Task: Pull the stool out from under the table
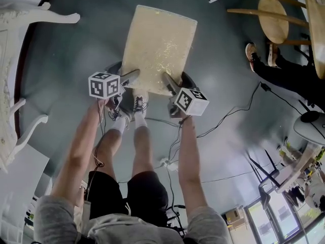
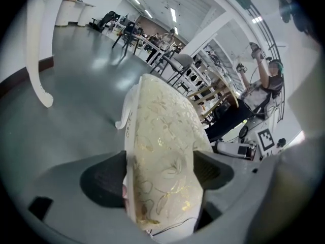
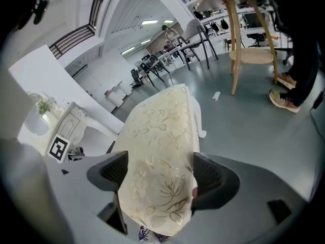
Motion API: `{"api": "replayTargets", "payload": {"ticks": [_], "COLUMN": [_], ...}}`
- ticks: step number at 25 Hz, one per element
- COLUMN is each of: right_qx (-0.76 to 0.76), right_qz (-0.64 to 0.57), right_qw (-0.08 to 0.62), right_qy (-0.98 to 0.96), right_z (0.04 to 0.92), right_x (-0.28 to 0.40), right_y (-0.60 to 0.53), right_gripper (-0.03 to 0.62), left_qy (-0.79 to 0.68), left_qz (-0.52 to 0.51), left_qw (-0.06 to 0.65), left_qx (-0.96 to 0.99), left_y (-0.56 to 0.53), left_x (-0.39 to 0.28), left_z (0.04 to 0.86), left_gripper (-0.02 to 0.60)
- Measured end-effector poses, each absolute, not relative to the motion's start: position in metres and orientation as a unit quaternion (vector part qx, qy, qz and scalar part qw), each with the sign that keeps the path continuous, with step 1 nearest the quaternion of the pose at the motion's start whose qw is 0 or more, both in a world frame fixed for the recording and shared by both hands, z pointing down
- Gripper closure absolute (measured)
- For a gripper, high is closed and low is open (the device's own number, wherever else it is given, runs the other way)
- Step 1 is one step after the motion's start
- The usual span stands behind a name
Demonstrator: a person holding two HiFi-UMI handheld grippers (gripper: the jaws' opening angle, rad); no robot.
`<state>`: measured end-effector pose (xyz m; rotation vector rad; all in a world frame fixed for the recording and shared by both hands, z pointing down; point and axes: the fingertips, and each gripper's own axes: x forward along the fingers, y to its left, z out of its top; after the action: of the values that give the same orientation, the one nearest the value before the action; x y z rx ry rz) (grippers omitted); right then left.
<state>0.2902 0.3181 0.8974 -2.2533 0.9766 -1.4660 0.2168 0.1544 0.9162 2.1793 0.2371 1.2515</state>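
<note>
On the grey floor (image 1: 71, 65) ahead of my feet, the stool (image 1: 158, 47) stood upright, well apart from the white table (image 1: 23, 15) at my left. My left gripper (image 1: 129, 78) was clamped on the near left corner of its cream, gold-patterned cushion, with fabric filling the gap between the jaws. My right gripper (image 1: 169, 81) gripped the near right corner likewise, one jaw pressed on either side of the cushion edge. A wooden bar stool (image 1: 272, 11) stood at far right.
</note>
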Motion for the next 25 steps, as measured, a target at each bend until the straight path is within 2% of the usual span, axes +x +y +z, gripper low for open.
{"api": "replayTargets", "payload": {"ticks": [9, 20, 25], "right_qx": [-0.808, -0.830, -0.833], "right_qz": [-0.454, -0.369, -0.321], "right_qw": [0.066, 0.040, 0.026], "right_qy": [0.370, 0.417, 0.450], "right_z": [0.813, 0.654, 0.575], "right_x": [0.324, 0.368, 0.373], "right_y": [0.289, 0.229, 0.194], "right_gripper": [0.186, 0.187, 0.187], "left_qy": [0.094, 0.061, 0.028], "left_qz": [0.419, 0.314, 0.271], "left_qw": [0.283, 0.208, 0.174], "left_qx": [0.858, 0.924, 0.946], "left_y": [0.142, 0.093, 0.061], "left_x": [0.258, 0.310, 0.310], "left_z": [0.825, 0.642, 0.568], "left_gripper": [0.178, 0.196, 0.207]}}
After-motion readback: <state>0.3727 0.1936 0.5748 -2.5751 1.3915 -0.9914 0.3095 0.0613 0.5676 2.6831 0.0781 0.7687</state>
